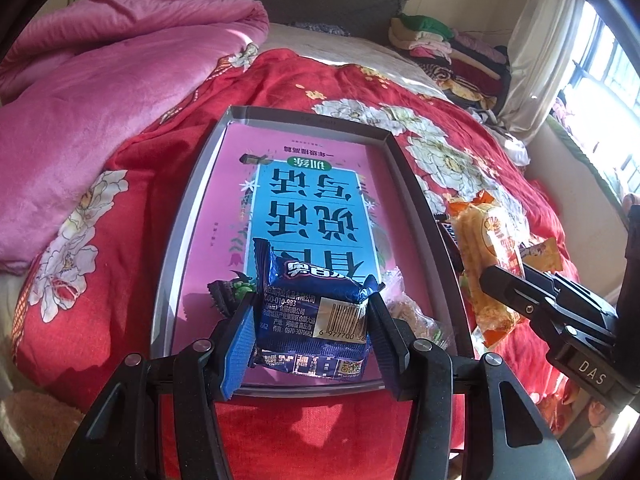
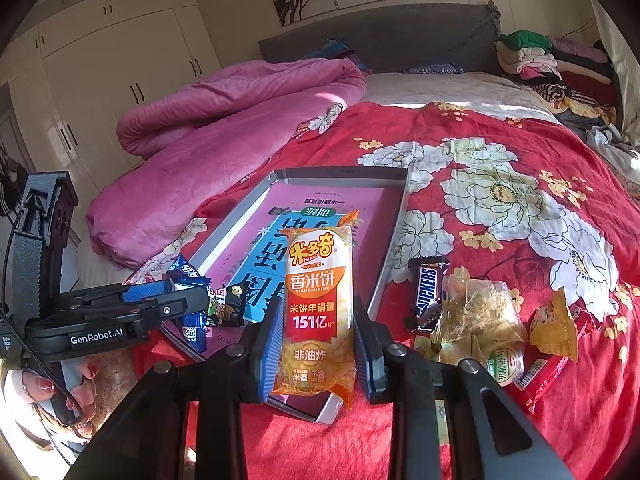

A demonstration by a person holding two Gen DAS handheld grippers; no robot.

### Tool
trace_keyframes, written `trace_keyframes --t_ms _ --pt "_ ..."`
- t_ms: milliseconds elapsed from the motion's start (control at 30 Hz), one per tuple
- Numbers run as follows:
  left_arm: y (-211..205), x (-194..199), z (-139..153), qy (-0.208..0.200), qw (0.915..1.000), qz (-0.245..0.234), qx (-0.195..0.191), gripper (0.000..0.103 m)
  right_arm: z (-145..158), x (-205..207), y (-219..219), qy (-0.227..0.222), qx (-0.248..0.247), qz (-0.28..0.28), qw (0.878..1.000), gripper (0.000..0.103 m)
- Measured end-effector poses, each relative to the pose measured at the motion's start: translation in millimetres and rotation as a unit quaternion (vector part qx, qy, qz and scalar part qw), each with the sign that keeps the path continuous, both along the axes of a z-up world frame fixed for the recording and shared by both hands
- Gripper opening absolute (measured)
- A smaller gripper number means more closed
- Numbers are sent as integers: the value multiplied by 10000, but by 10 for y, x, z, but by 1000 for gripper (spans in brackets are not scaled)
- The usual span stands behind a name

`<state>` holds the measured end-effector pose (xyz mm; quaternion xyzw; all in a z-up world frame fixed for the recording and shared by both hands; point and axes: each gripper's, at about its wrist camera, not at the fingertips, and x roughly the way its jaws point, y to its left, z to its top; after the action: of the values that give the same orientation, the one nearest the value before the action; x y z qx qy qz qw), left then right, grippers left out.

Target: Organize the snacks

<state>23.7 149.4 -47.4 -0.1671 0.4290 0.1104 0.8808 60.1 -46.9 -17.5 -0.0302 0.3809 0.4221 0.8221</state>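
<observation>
Left gripper [image 1: 312,320]: clamped on blue snack packet [image 1: 316,312], over near end of tray [image 1: 420,216], likely for depositing.
Right gripper [image 2: 316,340]: gripping rice-cracker pack [image 2: 318,312] upright, above the tray's near right edge.
Loose snacks [image 2: 472,312]: right, on red quilt [image 2: 520,128].

Glossy foil blue snack packet [image 1: 316,312]; shiny plastic rice-cracker wrapper [image 2: 318,312]; plush pink blanket [image 1: 100,92]; printed cloth bedspread [image 2: 520,200]

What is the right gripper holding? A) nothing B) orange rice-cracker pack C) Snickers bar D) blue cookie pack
B: in the right wrist view the right gripper is clamped on the orange rice-cracker pack, while the Snickers bar lies on the bedspread and the blue cookie pack is in the left gripper.
</observation>
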Motion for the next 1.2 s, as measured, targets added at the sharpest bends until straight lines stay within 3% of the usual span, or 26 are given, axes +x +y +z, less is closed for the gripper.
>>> trace_keyframes --t_ms 367,1067,1200 --pt "-126 123 -166 246 9993 -274 -17 55 -104 41 83 78 -239 -97 9996 32" --pt "11 149 -259 367 9993 -96 -80 55 -304 -31 440 -72 -1036 -122 9945 32" --pt "55 141 -263 370 9992 -5 -113 55 -319 -60 500 26 -983 -47 9951 32"
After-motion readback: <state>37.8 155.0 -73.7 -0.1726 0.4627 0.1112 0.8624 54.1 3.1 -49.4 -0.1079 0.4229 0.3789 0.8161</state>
